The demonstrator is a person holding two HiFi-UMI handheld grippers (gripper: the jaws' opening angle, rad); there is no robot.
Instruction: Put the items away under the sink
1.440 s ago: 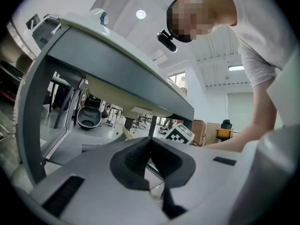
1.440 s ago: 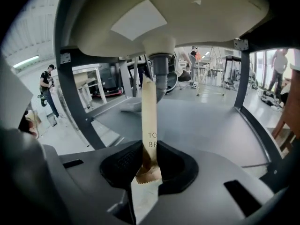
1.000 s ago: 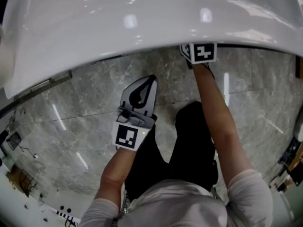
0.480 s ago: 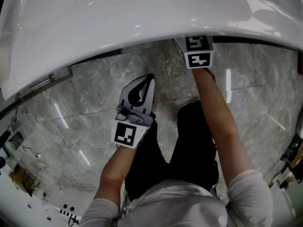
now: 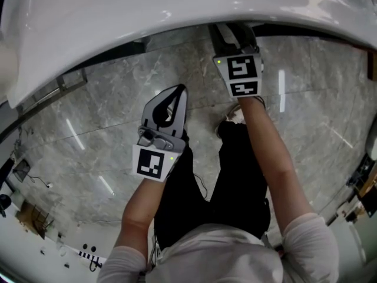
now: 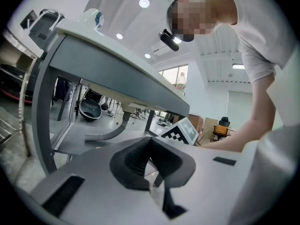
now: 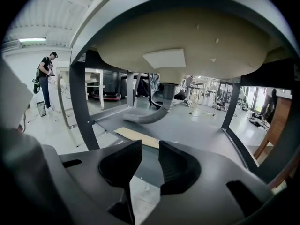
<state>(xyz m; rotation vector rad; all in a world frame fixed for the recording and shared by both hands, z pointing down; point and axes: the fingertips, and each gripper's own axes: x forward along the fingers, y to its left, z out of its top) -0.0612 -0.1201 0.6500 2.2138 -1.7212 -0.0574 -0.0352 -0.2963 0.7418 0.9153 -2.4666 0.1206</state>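
The white sink (image 5: 177,22) fills the top of the head view. My right gripper (image 5: 232,33) points under its front rim, and the rim hides its tips. In the right gripper view, the right gripper (image 7: 150,146) stands open by a narrow gap with nothing between the pads. It faces the grey shelf (image 7: 201,130) below the basin's underside (image 7: 187,36). My left gripper (image 5: 181,91) hovers over the marble floor in front of the sink. It is shut and empty, and the left gripper (image 6: 150,142) shows its pads meeting. No loose item shows in any view.
A grey drain pipe (image 7: 157,111) curves down from the basin to the shelf, beside a flat tan board (image 7: 138,136). Dark frame legs (image 7: 79,107) stand at the sides. A person (image 7: 45,78) stands far off at the left. My legs (image 5: 224,181) are below the grippers.
My right gripper has drawn back out from under the sink rim toward me, so its marker cube shows fully. The left gripper drifted slightly left and up, still shut.
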